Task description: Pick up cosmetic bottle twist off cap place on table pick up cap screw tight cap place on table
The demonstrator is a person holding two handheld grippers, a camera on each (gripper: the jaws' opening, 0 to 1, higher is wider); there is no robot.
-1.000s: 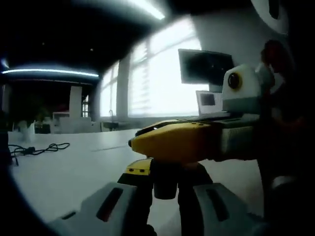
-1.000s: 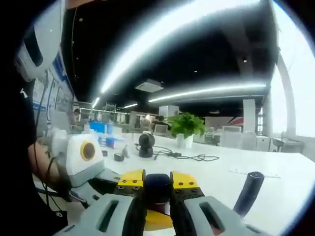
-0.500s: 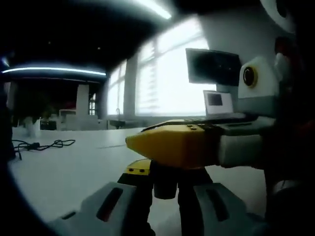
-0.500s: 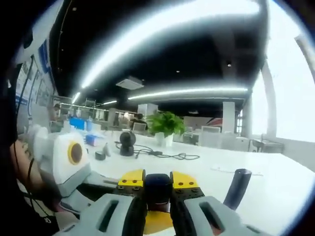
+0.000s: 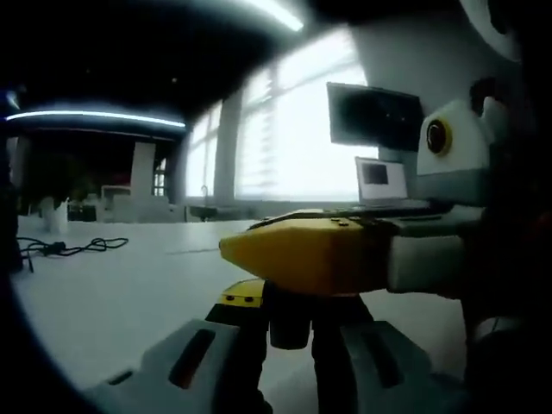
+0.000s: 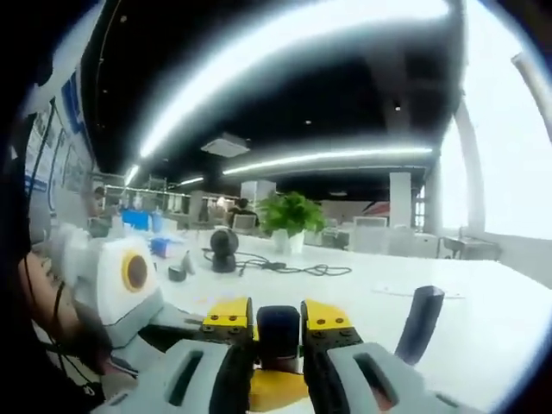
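In the left gripper view, left gripper (image 5: pixel 289 310) low in the middle, jaws pulled in close and pinching a dark round bottle (image 5: pixel 289 332) by its sides. Right above it, crossing from the right, the right gripper (image 5: pixel 250 252), big and yellow, lying over the top of the bottle and hiding that end. In the right gripper view, right gripper (image 6: pixel 278 317) with its two yellow tips squeezed onto a dark blue cap (image 6: pixel 278 332), touching it on both sides. Just under the cap, a bit of yellow from the left gripper (image 6: pixel 272 390). Both held up above the white table (image 5: pixel 103 302), not resting on it. Hard to tell whether the cap is on the bottle or loose from it, with the join hidden. Looks dark, smooth and small, no label to be read. Shown by the left gripper view and not the other: bright windows (image 5: pixel 285 147), a dark screen (image 5: pixel 373 116) and a small laptop (image 5: pixel 379 179) under it. Shown by the right gripper view and not the other: a green plant (image 6: pixel 291 216), a round black thing (image 6: pixel 224 246) near a black cable (image 6: pixel 293 267), and a dark stick (image 6: pixel 420 323) standing tilted on the table to the right.
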